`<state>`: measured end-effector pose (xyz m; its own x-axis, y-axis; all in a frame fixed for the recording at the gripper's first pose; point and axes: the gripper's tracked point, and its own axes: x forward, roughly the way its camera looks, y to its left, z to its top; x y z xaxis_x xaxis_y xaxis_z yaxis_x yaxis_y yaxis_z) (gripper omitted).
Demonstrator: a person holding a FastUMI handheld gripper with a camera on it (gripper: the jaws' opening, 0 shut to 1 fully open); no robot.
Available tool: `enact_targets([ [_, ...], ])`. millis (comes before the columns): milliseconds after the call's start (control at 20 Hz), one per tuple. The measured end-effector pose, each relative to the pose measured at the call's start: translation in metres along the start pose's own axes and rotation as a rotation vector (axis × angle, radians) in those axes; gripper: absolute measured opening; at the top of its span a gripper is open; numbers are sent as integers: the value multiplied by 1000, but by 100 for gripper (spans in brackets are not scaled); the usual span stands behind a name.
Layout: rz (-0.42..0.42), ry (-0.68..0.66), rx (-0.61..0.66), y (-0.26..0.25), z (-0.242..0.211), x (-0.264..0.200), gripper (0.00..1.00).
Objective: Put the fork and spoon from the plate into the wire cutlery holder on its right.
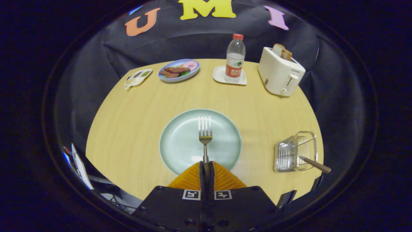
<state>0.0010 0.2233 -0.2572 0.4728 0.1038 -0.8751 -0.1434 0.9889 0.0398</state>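
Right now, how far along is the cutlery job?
One wooden-handled utensil already lies in the wire cutlery holder, likely the spoon. The claw is shut on the fork, held over the plate. Left: carry the fork right and drop it into the holder.

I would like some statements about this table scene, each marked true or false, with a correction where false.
1. The gripper is shut on the fork, both fingers pressing its handle. True.
2. The fork's tines point toward the fingers. False: they point away, over the pale green plate.
3. The wire cutlery holder already holds a utensil with a brown handle. True.
4. The toaster has nothing in its slots. False: bread slices stick out of it.
5. The water bottle lies on its side. False: it stands upright on a small white tray.
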Motion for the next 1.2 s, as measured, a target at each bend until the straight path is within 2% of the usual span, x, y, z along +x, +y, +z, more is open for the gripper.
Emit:
enact_targets([
  [300,-66,32,56,-119,24,-83,1],
  [550,-92,71,75,-182,21,-97,1],
  [950,-37,210,91,-206,-13,-76,1],
  [1200,-3,246,136,-203,-16,-62,4],
])
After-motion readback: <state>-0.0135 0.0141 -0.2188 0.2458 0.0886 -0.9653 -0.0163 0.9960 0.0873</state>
